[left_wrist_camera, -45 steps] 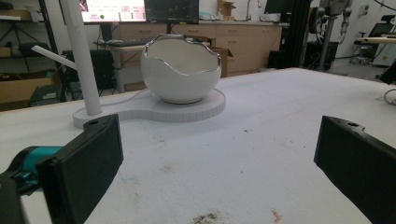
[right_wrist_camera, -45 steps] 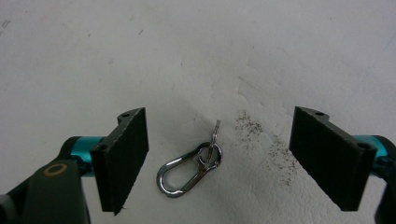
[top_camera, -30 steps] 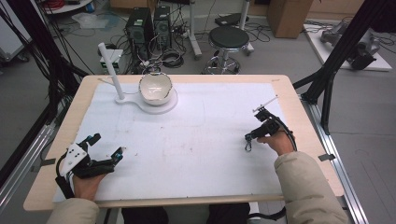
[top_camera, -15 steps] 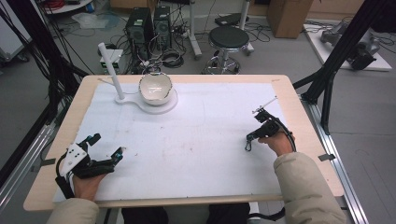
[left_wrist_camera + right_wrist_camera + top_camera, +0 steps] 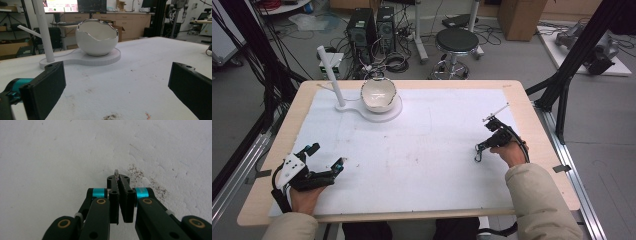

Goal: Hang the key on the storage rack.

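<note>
My right gripper (image 5: 478, 153) rests tip-down on the white mat (image 5: 422, 150) at the right. Its jaws have just been closing. In the right gripper view the right gripper (image 5: 117, 176) is shut, and a thin silvery sliver (image 5: 116, 172) shows pinched between the tips; what it is I cannot tell. My left gripper (image 5: 327, 155) lies at the front left, open and with nothing in it. In the left gripper view the left gripper (image 5: 117, 82) faces a white eggshell-shaped bowl (image 5: 97, 37).
The bowl (image 5: 378, 93) sits on a white round base (image 5: 387, 115) with an upright white post (image 5: 331, 75) at the back left of the table. Small brown specks (image 5: 111, 116) mark the mat. A stool (image 5: 457, 42) and computer towers (image 5: 372, 25) stand beyond the far edge.
The right gripper's jaws have come together at the mat. Both hands have stayed where they were, and the left gripper is as open as before.
</note>
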